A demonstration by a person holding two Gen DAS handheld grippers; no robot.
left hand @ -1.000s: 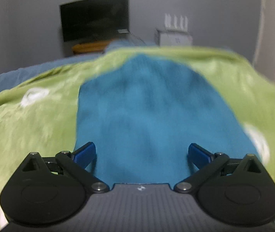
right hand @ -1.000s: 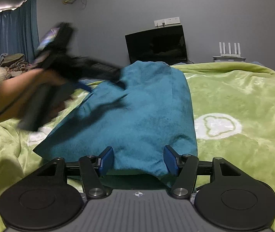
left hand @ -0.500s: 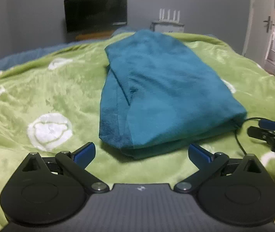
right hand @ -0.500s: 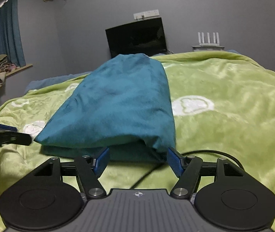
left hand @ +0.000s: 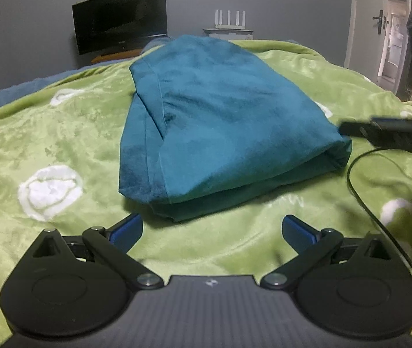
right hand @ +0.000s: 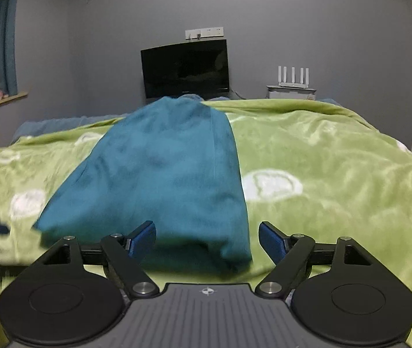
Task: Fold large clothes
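The right gripper point(left hand: 391, 133) is blurred and cut off at the frame edge.

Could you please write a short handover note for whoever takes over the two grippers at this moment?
Left gripper: jaws open, nothing between them, hovering just short of the garment's near edge.
Right gripper: jaws have just been opening; the cloth's near corner lies between them, not pinched.
Teal garment: a folded bundle lying on the green blanket.
Done: garment folded into a long stack, released by both.
Left: probably one more fold across its length, if a smaller bundle is wanted.
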